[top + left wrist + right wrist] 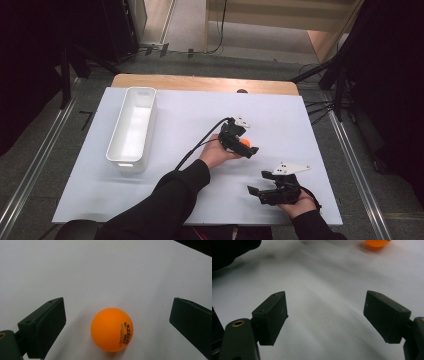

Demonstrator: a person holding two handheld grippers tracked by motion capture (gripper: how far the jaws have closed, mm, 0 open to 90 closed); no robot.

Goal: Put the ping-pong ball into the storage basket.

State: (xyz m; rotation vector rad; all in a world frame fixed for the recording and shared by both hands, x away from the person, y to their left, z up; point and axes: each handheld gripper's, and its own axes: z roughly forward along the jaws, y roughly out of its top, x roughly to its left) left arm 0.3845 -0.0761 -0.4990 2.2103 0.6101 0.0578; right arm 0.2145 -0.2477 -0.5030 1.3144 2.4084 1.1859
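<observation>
An orange ball (245, 144) is sitting on the white sheet (175, 125) near the middle of the table, and the left gripper (245, 146) is reaching over it from the person's side, its jaws standing wide apart with the ball lying between them and touching neither. In the left gripper view the ball (112, 329) is resting low in the gap, dark printed lettering showing on its right side, with bare sheet (100, 270) stretching away beyond it and nothing lying in the way. The right gripper (262, 185) is hovering near the front right part of the sheet, well apart from the ball, its jaws also spread wide and holding nothing; in the right gripper view the ball (377, 243) is peeking in at the top edge, far ahead of the open jaws. A cable (200, 145) is trailing from the left gripper back along the dark sleeve (165, 200). A long white bin (133, 129) is standing at the left side of the sheet, well apart from both grippers, and its inside is looking bare. The sheet is covering most of a wooden tabletop (200, 83), whose far edge is showing as a strip beyond it. Around the table, grey floor (60, 145), metal rails (357, 170) and dark stands (65, 75) are showing.
</observation>
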